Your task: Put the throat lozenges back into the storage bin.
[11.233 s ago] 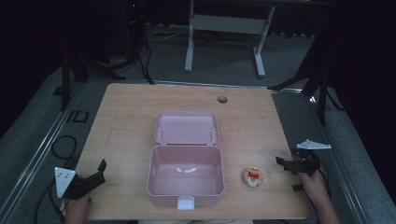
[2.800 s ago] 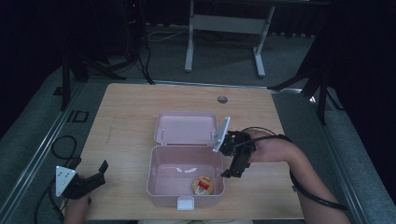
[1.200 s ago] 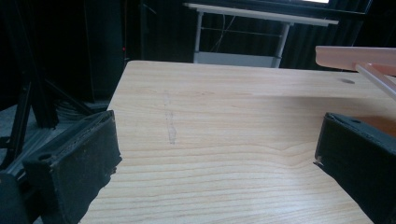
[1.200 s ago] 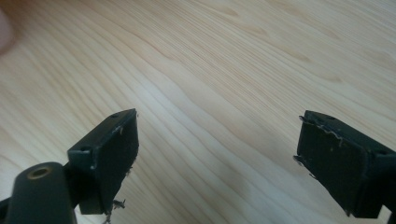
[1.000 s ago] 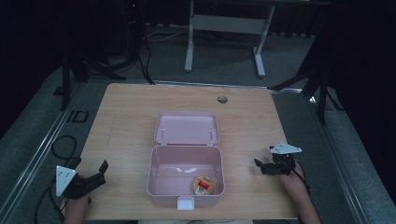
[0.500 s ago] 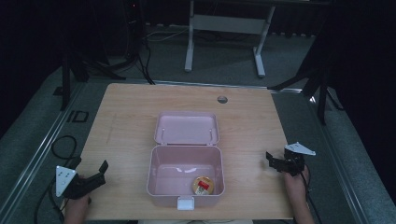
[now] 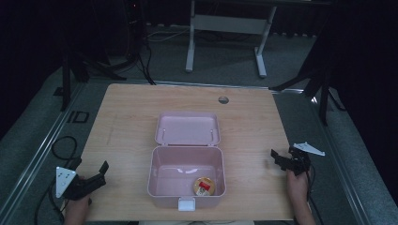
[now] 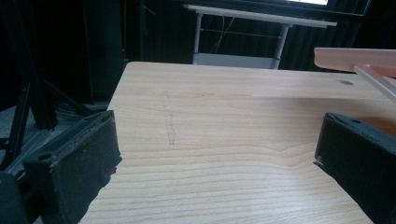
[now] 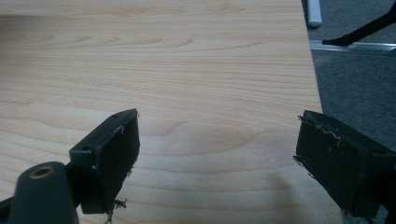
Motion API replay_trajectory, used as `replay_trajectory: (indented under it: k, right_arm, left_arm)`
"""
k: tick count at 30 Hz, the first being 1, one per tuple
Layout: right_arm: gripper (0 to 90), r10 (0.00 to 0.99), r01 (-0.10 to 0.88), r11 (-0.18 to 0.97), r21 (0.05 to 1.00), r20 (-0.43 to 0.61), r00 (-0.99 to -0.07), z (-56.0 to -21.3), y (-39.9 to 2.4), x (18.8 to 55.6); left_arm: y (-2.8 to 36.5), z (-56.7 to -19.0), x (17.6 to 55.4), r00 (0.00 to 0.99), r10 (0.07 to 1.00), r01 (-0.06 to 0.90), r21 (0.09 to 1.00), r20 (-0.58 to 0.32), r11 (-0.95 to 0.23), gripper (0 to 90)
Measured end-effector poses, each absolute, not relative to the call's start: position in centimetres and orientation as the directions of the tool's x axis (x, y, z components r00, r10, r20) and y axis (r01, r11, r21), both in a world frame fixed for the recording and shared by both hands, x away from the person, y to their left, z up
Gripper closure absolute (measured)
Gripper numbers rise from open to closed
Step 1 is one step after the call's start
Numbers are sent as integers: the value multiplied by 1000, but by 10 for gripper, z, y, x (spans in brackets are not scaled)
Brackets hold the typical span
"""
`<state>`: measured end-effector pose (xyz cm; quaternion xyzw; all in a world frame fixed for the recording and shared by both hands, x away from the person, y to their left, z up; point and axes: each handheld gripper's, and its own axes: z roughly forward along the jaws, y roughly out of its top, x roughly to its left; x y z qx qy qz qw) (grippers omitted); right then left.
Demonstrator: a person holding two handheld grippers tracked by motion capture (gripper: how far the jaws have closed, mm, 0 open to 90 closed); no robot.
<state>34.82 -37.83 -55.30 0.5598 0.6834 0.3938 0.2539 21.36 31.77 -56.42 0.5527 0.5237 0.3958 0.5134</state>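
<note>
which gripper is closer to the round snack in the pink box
Right. The right gripper sits open near the table's right edge, to the right of the round snack in the pink box. The left gripper is farther off, at the table's left edge.

Two black hand-held grippers, each with a grey plate on top

The left gripper (image 7: 91, 176) and right gripper (image 7: 280, 159) are matt black, with thick blocky jaws whose pads are scuffed and frayed at the edges. A grey three-cornered plate with small dark holes tops each. A black cable trails from each. The forearms are bare.
</note>
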Motion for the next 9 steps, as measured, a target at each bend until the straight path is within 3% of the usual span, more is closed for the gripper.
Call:
replay_trajectory:
  k: [9]
  right_arm:
    - [133,968,574,101,812,53,-246,-554,-375,350]
  left_arm:
    - [318,-564,214,141,985,173,982,-99,74,3]
